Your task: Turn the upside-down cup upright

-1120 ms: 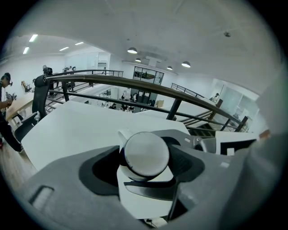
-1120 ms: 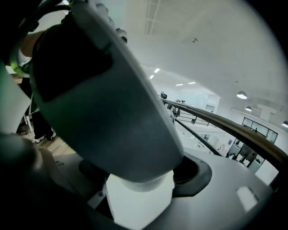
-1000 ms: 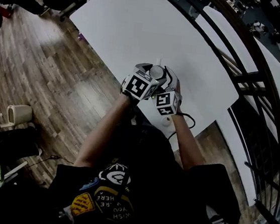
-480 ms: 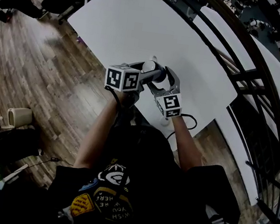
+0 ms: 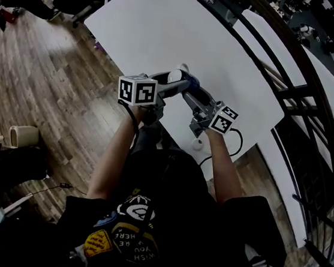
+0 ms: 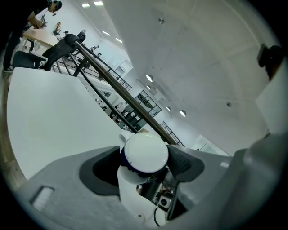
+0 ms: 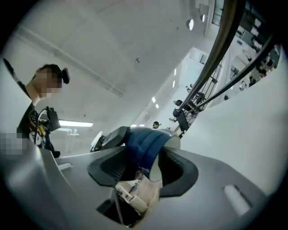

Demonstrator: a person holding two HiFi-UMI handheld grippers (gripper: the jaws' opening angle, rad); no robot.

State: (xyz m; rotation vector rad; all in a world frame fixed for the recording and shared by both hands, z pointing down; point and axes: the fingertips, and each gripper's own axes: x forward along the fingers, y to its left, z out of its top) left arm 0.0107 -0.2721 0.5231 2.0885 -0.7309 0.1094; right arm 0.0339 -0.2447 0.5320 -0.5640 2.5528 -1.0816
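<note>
Holding the cup (image 5: 177,76) above the white desk (image 5: 168,27), one claw on each side.
The left claw (image 5: 171,83), at 8 o'clock of the cup, is clamped on it, and the cup's white round end faces this claw's camera. The right claw (image 5: 187,89), at 4 o'clock, is closing its jaws, with its pads against the cup's blue wall.

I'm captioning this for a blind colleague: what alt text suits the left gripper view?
A blue cup, its white end facing the camera, sits clamped between the left gripper's dark pads. Behind lie a white table, a dark railing and ceiling lights.
</note>
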